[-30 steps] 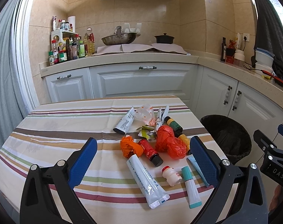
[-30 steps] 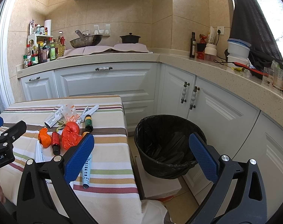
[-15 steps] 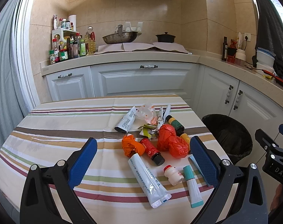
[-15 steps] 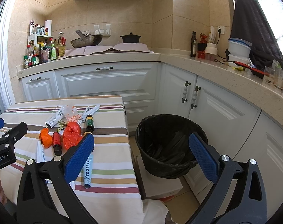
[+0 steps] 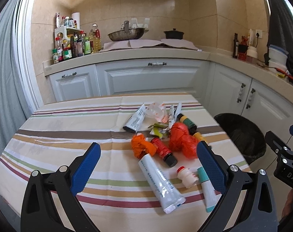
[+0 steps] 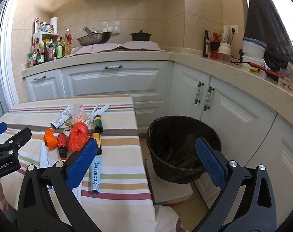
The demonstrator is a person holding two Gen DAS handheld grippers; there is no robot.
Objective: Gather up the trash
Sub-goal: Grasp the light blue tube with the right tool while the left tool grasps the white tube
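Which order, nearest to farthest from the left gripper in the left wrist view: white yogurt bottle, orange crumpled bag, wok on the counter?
From the left gripper, fingers open:
1. White yogurt bottle, on the table beside the right finger.
2. Orange crumpled bag, mid-table, ahead between the fingers.
3. Wok, on the back counter.

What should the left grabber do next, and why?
Probably lower the left gripper onto the big white tube and close. Both grippers are open and empty, the tube lies nearest between its fingers, and the black bin waits beside the table.
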